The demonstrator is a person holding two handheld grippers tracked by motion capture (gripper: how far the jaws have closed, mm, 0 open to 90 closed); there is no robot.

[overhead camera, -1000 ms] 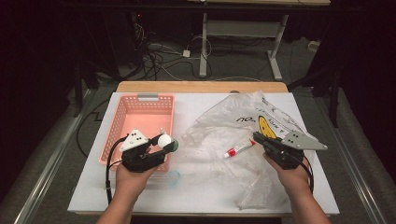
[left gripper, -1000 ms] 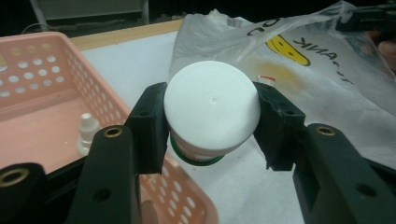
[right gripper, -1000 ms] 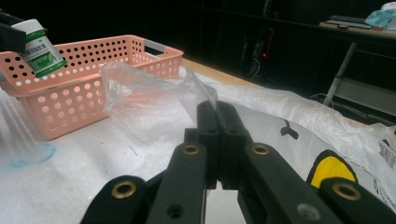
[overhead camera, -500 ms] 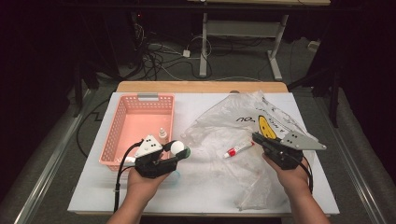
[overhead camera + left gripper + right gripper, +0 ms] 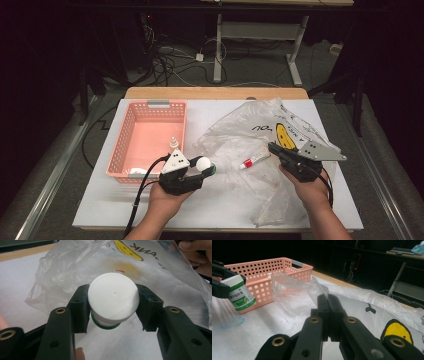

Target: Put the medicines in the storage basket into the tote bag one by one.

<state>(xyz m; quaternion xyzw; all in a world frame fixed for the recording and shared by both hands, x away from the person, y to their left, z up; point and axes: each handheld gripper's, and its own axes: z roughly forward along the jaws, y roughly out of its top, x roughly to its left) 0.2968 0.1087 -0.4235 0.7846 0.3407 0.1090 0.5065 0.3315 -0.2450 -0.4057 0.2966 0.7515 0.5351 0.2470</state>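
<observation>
**Jar carried from the basket toward the bag mouth**

Over the last second the left tool [image 5: 205, 167] has been carried away from the pink basket [image 5: 120, 145] and toward the clear plastic bag [image 5: 235, 137]. A second ago it was held over the basket's near right corner; now it is held clear of the basket, just beside the bag's left edge, near the middle of the bench [image 5: 210, 215]. The white-lidded jar [image 5: 204, 164] has stayed pinched between its jaws throughout. The right tool [image 5: 274, 149] has not been moved: its jaws are pressed together on a fold of the bag film, which is held raised off the bench. The change is judged to mean that the jar is being brought to the bag, with the opening held up for it; insertion has not yet been made.

In the left tool's view, 2 black pads are seen pressed on either side of the jar's [image 5: 113, 301] white lid, a green rim is shown beneath, and the bag [image 5: 75, 267] is seen directly ahead. In the right tool's view, the jar's green-and-white label [image 5: 239, 296] is shown, which is hidden from above, and the film [image 5: 294, 293] is seen rising from the shut jaws, with the basket [image 5: 267, 270] behind. From above, a small bottle [image 5: 173, 145] in the basket and a red-capped tube [image 5: 254, 161] inside the bag are also seen.
</observation>
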